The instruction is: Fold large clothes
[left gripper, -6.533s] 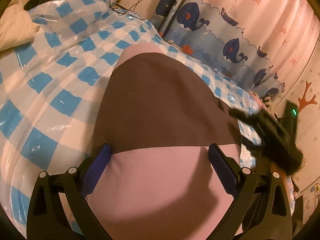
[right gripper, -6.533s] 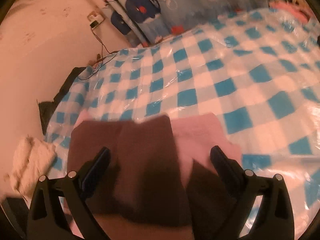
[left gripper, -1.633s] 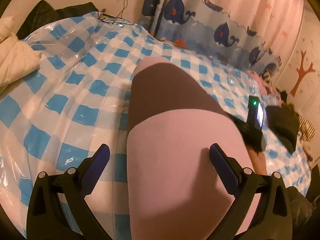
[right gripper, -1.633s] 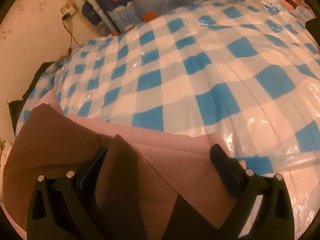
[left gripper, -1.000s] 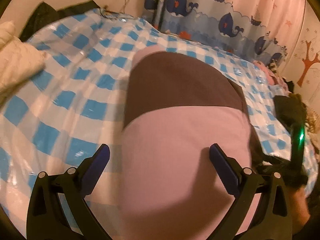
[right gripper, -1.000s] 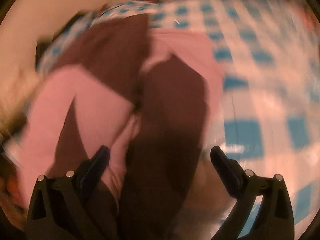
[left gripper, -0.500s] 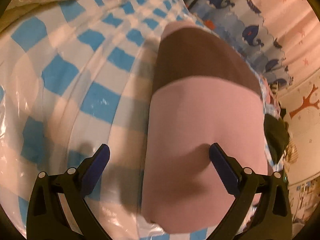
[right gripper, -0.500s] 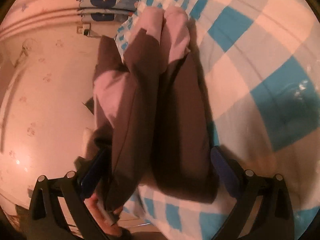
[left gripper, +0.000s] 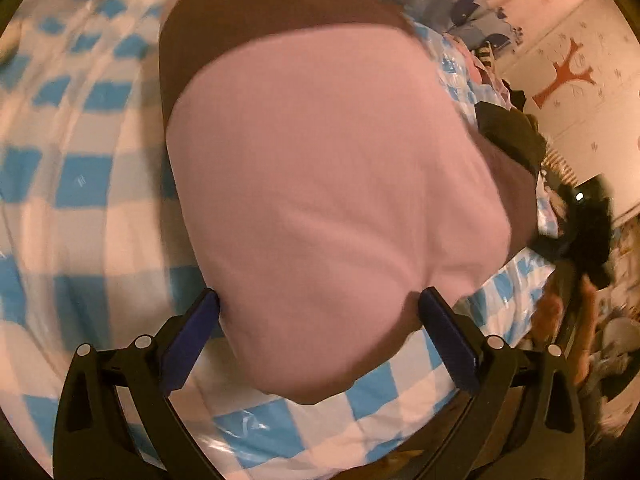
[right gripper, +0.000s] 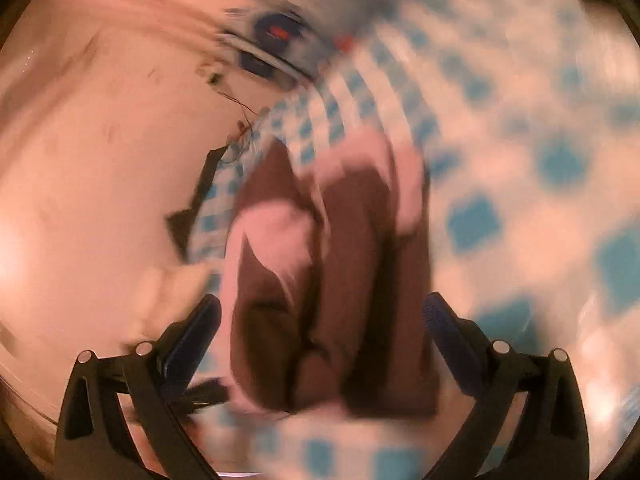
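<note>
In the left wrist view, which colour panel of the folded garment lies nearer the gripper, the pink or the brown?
The pink panel: it reaches down between the open left gripper fingers, while the brown panel lies beyond it at the far end.

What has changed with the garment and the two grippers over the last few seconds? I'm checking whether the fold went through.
The pink and brown garment is now a shorter, thicker bundle, lying nearer the edge of the blue checked cover. The right gripper swung round and now looks along the garment's layered side. The left gripper drew close over the pink panel. Both jaws stayed open, clamping nothing; the garment stayed on the cover.
</note>
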A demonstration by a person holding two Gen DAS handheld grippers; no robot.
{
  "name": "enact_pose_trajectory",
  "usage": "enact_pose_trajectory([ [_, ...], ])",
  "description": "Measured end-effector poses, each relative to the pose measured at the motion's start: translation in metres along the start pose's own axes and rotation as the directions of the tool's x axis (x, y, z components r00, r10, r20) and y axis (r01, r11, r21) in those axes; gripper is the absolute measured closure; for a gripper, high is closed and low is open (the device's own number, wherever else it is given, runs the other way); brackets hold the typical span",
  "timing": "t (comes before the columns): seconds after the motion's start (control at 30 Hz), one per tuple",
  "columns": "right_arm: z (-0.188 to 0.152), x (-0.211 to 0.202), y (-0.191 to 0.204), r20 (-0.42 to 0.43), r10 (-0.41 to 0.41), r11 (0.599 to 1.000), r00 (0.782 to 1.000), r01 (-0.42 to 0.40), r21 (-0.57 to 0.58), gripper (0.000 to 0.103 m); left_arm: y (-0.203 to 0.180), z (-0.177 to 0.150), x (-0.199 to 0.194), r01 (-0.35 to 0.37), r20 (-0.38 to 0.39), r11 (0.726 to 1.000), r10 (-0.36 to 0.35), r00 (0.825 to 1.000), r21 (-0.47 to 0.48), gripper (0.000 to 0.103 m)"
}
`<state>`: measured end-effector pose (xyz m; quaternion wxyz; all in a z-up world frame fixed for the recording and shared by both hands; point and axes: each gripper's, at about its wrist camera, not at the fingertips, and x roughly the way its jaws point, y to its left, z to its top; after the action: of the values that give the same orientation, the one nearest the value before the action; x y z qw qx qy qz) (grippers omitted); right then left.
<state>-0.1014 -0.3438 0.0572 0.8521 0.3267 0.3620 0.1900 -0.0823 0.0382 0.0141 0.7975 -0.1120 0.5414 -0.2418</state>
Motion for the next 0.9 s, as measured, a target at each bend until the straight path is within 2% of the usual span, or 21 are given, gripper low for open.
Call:
enact_pose_trajectory([
  [0.03,0.001,0.0,0.014,0.003,-0.003,0.998,1.0,0.003,-0.068,0.006,0.001,0.002,-0.006,-0.019,0.023,1.0,0.019,1.0,-0.007,0.008],
  [0.1,-0.006,0.019,0.032,-0.066,-0.072,0.982,0.995,0.059,-0.178,0.006,0.009,0.007,-0.018,-0.034,0.071,0.998,0.038,0.997,-0.048,0.008],
  [0.17,-0.024,0.058,0.019,-0.213,-0.204,0.966,0.955,0.162,-0.199,0.006,0.02,0.015,-0.024,-0.044,0.115,0.993,0.056,0.992,-0.108,0.008],
  [0.23,-0.06,0.087,-0.022,-0.358,-0.151,0.989,0.922,0.143,-0.047,0.006,0.027,0.021,-0.033,-0.033,0.175,0.986,0.061,0.983,-0.161,0.008],
  [0.27,-0.081,0.091,-0.032,-0.391,-0.131,0.991,0.911,0.132,-0.025,0.005,0.028,0.025,-0.034,-0.019,0.193,0.985,0.053,0.98,-0.171,0.008],
  [0.37,-0.1,0.084,-0.026,-0.392,-0.124,0.992,0.911,0.111,-0.056,0.006,0.023,0.028,-0.037,0.011,0.237,0.983,0.032,0.971,-0.182,0.008],
  [0.43,-0.088,0.065,-0.023,-0.333,-0.136,0.99,0.933,0.121,-0.066,0.006,0.022,0.031,-0.036,0.017,0.251,0.985,0.028,0.968,-0.174,0.008],
  [0.47,-0.078,0.053,-0.016,-0.272,-0.169,0.984,0.947,0.146,-0.104,0.006,0.02,0.031,-0.034,0.011,0.255,0.985,0.034,0.966,-0.174,0.008],
  [0.53,-0.057,0.032,0.006,-0.131,-0.25,0.957,0.959,0.224,-0.185,0.006,0.016,0.033,-0.027,0.005,0.274,0.988,0.039,0.961,-0.157,0.008],
  [0.6,-0.037,0.021,0.034,0.005,-0.312,0.916,0.95,0.302,-0.265,0.006,0.013,0.034,-0.019,-0.022,0.271,0.987,0.065,0.96,-0.159,0.008],
  [0.63,-0.023,0.018,0.048,0.064,-0.32,0.904,0.945,0.325,-0.279,0.006,0.011,0.036,-0.019,-0.027,0.294,0.986,0.076,0.953,-0.166,0.008],
  [0.7,0.003,0.012,0.07,0.168,-0.306,0.895,0.937,0.344,-0.286,0.006,0.005,0.039,-0.018,-0.008,0.331,0.993,0.047,0.943,-0.116,0.008],
  [0.73,0.016,0.013,0.084,0.206,-0.295,0.889,0.933,0.347,-0.298,0.006,0.002,0.042,-0.012,-0.049,0.305,0.992,0.082,0.949,-0.113,0.008],
  [0.77,0.028,0.016,0.094,0.217,-0.27,0.896,0.938,0.327,-0.301,0.006,0.0,0.044,-0.006,-0.067,0.281,0.991,0.097,0.955,-0.114,0.008],
  [0.8,0.042,0.024,0.105,0.225,-0.245,0.903,0.943,0.306,-0.301,0.006,-0.001,0.045,-0.002,-0.049,0.276,0.993,0.078,0.958,-0.109,0.008],
  [0.83,0.054,0.034,0.116,0.228,-0.233,0.901,0.946,0.298,-0.315,0.006,-0.001,0.045,0.0,-0.051,0.282,0.992,0.081,0.956,-0.113,0.008],
  [0.87,0.062,0.04,0.127,0.225,-0.229,0.893,0.947,0.296,-0.339,0.006,-0.001,0.044,0.0,-0.057,0.302,0.992,0.088,0.949,-0.109,0.008],
  [0.9,0.072,0.065,0.14,0.214,-0.236,0.866,0.948,0.306,-0.396,0.006,-0.001,0.044,0.0,-0.062,0.312,0.993,0.092,0.946,-0.104,0.008],
])
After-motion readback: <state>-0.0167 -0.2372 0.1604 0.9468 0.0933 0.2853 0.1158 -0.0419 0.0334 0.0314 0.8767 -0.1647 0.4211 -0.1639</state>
